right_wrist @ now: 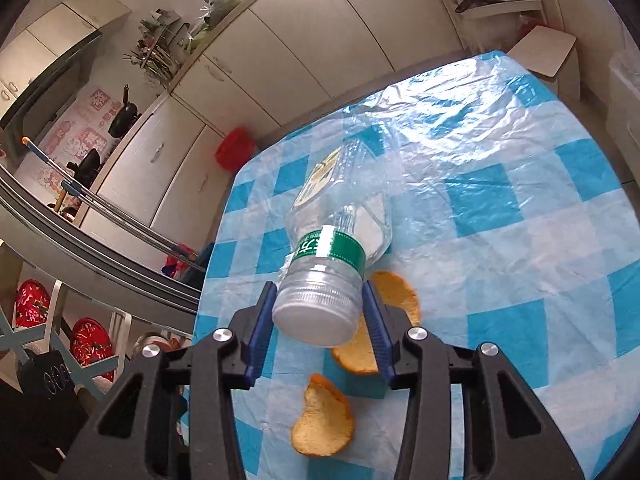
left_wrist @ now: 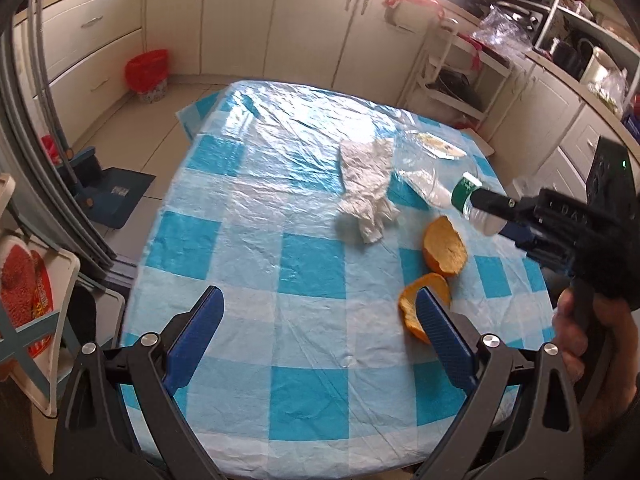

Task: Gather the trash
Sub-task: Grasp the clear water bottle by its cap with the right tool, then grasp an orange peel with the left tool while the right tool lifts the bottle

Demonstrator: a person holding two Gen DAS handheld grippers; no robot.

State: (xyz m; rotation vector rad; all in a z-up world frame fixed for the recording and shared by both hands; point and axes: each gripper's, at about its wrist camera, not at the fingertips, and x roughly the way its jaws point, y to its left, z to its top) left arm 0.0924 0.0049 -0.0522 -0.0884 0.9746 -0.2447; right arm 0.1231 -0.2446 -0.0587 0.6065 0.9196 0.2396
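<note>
A clear plastic bottle (right_wrist: 340, 216) with a green label lies tilted between the pads of my right gripper (right_wrist: 318, 292), which is shut on its base end. In the left wrist view that gripper (left_wrist: 492, 204) holds the bottle (left_wrist: 440, 196) at the table's right side, a hand on its handle. My left gripper (left_wrist: 319, 294) hangs open over the checked tablecloth (left_wrist: 240, 240) with nothing between its fingers. Orange peels (left_wrist: 446, 248) (left_wrist: 412, 308) lie by its right finger, and under the right gripper (right_wrist: 324, 416). A crumpled white tissue (left_wrist: 368, 188) lies mid-table.
A clear plastic sheet over a small plate (left_wrist: 436, 144) sits at the table's far right. A red bin (left_wrist: 147, 70) stands on the floor by the cabinets beyond the table. Chairs and a sliding-door rail crowd the left; shelves and counters line the right.
</note>
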